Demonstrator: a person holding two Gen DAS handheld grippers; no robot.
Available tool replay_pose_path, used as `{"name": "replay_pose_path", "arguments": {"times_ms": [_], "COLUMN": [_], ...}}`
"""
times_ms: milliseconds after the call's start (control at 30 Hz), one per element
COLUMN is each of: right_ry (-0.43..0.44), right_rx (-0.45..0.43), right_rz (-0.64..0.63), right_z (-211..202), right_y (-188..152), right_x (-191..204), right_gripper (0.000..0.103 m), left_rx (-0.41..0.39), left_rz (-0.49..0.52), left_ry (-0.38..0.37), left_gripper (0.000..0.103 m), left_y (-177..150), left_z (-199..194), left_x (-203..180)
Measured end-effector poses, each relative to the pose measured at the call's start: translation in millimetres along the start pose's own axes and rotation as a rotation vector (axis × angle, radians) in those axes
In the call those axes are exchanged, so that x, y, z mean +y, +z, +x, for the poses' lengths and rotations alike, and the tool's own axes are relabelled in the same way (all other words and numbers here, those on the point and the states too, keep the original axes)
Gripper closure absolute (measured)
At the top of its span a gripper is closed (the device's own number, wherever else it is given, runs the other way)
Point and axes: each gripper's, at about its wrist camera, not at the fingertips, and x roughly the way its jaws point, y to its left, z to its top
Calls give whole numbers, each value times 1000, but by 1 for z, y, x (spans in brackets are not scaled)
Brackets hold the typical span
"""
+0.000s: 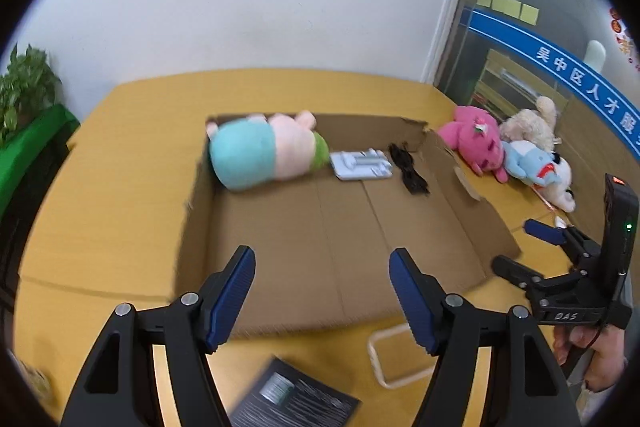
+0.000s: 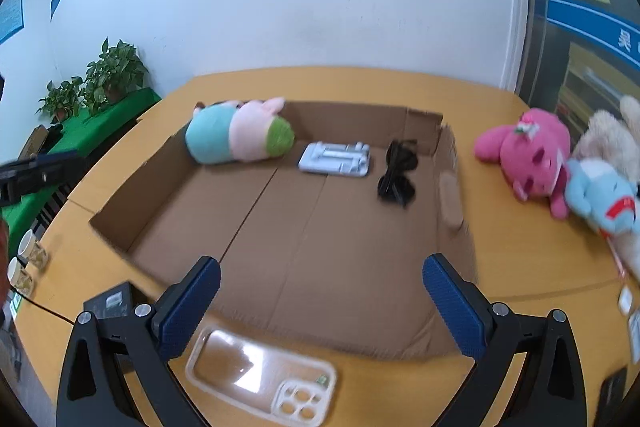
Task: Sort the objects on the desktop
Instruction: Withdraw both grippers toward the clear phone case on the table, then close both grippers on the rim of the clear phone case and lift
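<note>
Two tongs, left [image 1: 322, 301] and right [image 2: 320, 311], gape wide, holding nothing. Just beneath the right tongs, before the box [image 2: 132, 183], lies one phone case [image 2: 256, 375], long axis slanting right. Inside the box: one plush [image 2: 240, 137], one stand [image 2: 334, 159], one pair of glasses [image 2: 396, 173]. Three plushes [image 2: 528, 155] lie right of the box on the bench [image 2: 516, 251].

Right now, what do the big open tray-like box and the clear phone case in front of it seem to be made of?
The shallow brown box looks like corrugated cardboard: matte, with fold creases across its floor and a torn-looking edge at one corner. The transparent phone case appears to be glossy clear plastic, possibly soft, with a cream-tinted rim; it throws bright reflections and the table shows through.
</note>
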Motion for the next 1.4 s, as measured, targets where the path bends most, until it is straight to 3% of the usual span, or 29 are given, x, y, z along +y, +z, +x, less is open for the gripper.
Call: {"name": "replay_pose_path", "arguments": {"times_ms": [133, 400, 567, 600, 667, 733, 900, 967, 1133, 1300, 1367, 1400], "right_ry": [-15, -25, -21, -116, -97, -75, -38, -18, 17, 2, -5, 1], "right_rx": [-11, -16, 53, 61, 107, 142, 163, 170, 230, 234, 232, 232], "right_rz": [-22, -67, -52, 47, 62, 91, 107, 102, 71, 58, 67, 75], "right_z": [-12, -26, -10, -6, 5, 13, 25, 30, 48, 47, 46, 45], "right_y": [-21, -50, -81, -87, -104, -116, -123, -123, -125, -128, -130, -130], "right_x": [13, 20, 3, 0, -10, -19, -28, -27, -21, -20, -22, -23], "right_gripper": [0, 0, 1, 1, 5, 15, 26, 35, 71, 78, 85, 91], "left_rx": [-28, 43, 120, 143, 185, 224, 306, 331, 389, 393, 406, 396], "left_rz": [2, 20, 7, -2, -4, -14, -30, -44, -36, 7, 7, -4], "left_ry": [-53, -119, -155, -159, -134, -114, -64, -47, 37, 68, 47, 37], "left_gripper": [34, 34, 34, 34, 34, 34, 34, 46, 65, 67, 87, 87], "left_y": [-22, -53, -69, -72, -78, -83, -95, -99, -109, -115, -119, -119], "left_z": [-8, 19, 46, 53, 67, 79, 104, 111, 123, 122, 123, 122], "left_x": [-21, -62, -78, -79, -81, -81, -78, -74, -66, -71, -71, -70]}}
